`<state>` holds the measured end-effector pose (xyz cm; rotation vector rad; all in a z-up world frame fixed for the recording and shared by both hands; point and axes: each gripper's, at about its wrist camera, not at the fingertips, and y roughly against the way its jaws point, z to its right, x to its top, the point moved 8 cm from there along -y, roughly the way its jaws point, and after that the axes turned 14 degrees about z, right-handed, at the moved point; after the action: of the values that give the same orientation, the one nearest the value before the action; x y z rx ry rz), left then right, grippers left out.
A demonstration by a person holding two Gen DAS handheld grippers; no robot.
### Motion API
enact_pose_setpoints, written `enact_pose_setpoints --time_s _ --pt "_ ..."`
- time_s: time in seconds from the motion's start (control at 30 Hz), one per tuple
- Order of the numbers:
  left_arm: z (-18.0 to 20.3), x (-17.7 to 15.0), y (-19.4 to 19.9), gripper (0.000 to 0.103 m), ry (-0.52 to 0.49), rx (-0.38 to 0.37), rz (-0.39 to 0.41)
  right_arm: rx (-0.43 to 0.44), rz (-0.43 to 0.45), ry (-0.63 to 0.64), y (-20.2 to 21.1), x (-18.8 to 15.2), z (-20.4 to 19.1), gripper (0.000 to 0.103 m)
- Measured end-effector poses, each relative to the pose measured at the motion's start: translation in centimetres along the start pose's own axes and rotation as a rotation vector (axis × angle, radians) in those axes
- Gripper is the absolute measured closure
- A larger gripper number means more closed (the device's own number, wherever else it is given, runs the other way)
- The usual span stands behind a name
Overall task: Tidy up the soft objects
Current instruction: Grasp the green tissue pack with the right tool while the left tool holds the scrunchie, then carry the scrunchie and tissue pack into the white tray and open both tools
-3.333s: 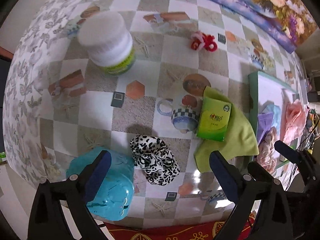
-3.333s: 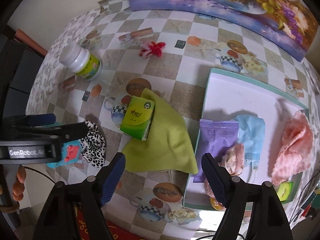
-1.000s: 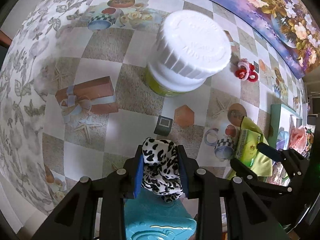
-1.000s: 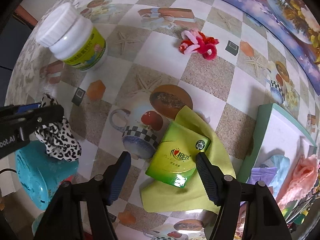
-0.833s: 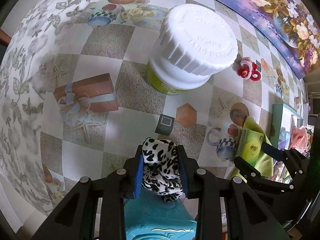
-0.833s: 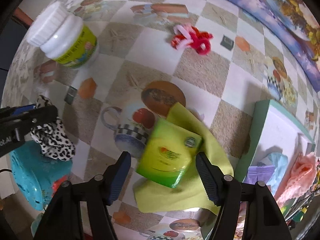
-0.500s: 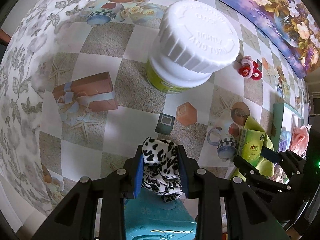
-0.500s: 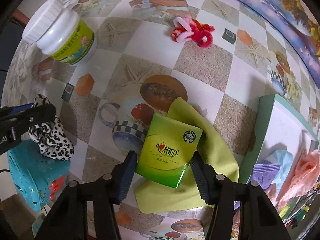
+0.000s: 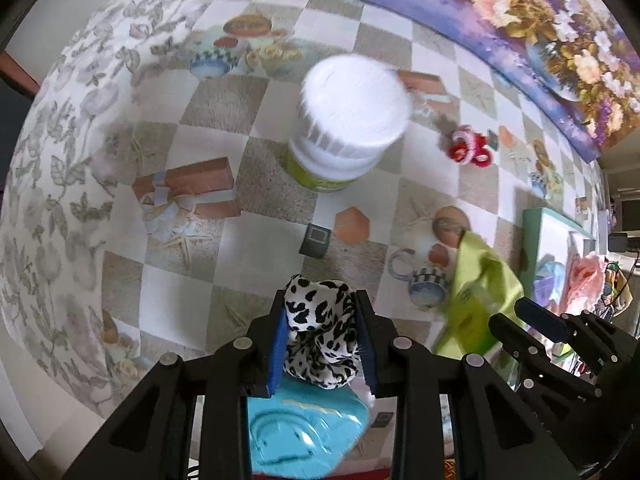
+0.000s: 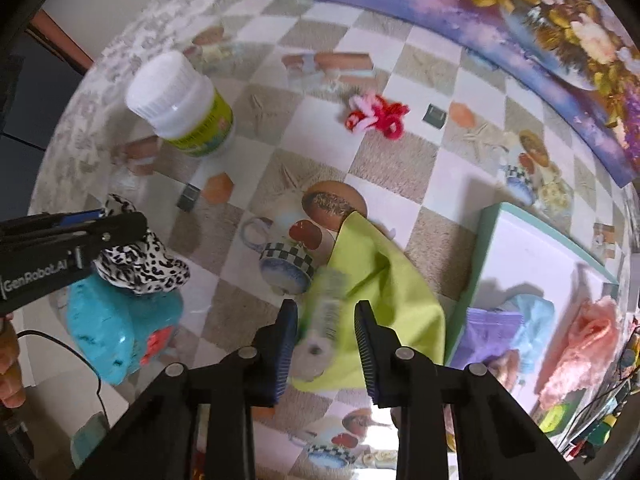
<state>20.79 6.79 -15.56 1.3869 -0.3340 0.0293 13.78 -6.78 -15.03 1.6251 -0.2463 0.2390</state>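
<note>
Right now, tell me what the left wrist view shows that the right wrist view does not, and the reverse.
Only the left wrist view shows the left gripper head-on, shut on the leopard-print scrunchie. Only the right wrist view shows the right gripper straddling the blurred green tissue pack, and a thumb at the frame edge. Both show the white bottle, red hair tie, green cloth and tray.

I can read only one thing: white letters saying "GenRobot.AI" on the black side of my left claw (image 10: 116,216). The label on the white bottle (image 10: 182,106) is too blurry to read.
</note>
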Motion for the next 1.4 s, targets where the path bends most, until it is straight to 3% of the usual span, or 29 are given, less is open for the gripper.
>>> enact_pose_setpoints --time_s 0.17,0.43,0.57,0.87,1.4 --pt "1.3 -0.1 1.9 0.070 -0.015 -0.006 0.028 -0.002 0.012 -0.004 1.5 -1.0 1.0 0.072" --pt "2.4 -1.2 1.9 0.070 -0.025 -0.022 0.012 -0.004 -0.021 -0.012 -0.4 -2.4 1.5 0.070" --pt "2.2 -1.3 1.4 0.070 -0.022 -0.030 0.004 -0.025 -0.015 0.013 -1.2 -2.1 1.5 0.042" --pt "2.0 -1.6 0.5 0.070 -0.025 -0.043 -0.014 -0.053 -0.080 0.054 -4.8 -3.5 1.4 0.042" --pt "2.1 -2.2 -1.4 0.070 -0.014 -0.031 -0.042 -0.060 -0.068 0.052 -6.0 -3.0 2.2 0.037"
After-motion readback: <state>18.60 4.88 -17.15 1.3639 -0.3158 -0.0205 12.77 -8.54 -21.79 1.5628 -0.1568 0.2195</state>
